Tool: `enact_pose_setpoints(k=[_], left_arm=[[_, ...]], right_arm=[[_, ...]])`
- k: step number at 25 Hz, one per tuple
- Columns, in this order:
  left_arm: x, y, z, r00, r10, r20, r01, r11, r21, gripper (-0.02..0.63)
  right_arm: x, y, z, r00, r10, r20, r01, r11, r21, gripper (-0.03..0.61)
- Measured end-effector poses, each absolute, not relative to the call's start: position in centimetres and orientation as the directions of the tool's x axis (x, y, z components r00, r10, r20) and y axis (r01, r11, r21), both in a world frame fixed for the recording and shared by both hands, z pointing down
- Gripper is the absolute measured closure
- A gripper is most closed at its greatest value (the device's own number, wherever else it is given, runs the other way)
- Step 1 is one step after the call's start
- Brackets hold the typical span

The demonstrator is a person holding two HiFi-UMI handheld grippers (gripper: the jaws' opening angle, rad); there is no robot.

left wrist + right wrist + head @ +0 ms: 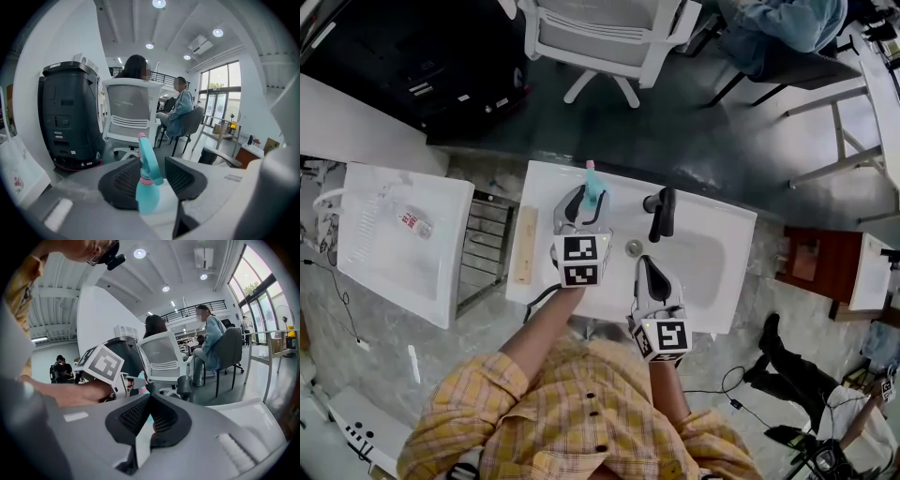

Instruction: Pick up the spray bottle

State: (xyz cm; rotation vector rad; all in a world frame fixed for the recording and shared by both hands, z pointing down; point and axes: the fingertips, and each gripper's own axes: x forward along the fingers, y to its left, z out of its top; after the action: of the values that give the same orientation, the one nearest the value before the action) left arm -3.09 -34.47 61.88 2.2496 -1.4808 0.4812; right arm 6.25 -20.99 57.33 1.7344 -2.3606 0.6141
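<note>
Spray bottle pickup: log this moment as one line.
left gripper: open, spray bottle between jaws, ungripped | right gripper: shut, empty, over sink | spray bottle: standing upright, not lifted

Spray bottle (pixel 593 190) on sink (pixel 724 236), between jaws of left tool (pixel 152 163), faucet (pixel 662 212) right

One spray bottle (pixel 592 190), one left gripper (pixel 585 200) and one right gripper (pixel 646 264), one sink (pixel 717 277), one faucet (pixel 662 212), one chair (pixel 605 37), two seated people (pixel 182 108).
</note>
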Motion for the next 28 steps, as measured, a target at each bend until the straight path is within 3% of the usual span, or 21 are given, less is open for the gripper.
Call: enact_pose_setpoints(k=[13, 17, 28], left_arm=[[-3.2, -35.4, 63.1, 0.327, -0.8, 0.504, -0.941, -0.322, 0.1, 0.463], [-3.2, -35.4, 63.2, 0.317, -0.809, 0.495, -0.943, -0.326, 0.071, 0.508], [-3.2, -35.0, 62.8, 0.317, -0.811, 0.491, -0.94, -0.338, 0.047, 0.51]], right_arm=[[6.6, -20.2, 57.7, -0.299, -0.882, 0.363, -0.946, 0.226, -0.231, 0.577], [6.8, -19.9, 57.4, -0.293, -0.885, 0.362, -0.95, 0.226, -0.218, 0.577], [7.6, -19.4, 57.0, -0.288, -0.889, 0.356, -0.952, 0.226, -0.205, 0.577]])
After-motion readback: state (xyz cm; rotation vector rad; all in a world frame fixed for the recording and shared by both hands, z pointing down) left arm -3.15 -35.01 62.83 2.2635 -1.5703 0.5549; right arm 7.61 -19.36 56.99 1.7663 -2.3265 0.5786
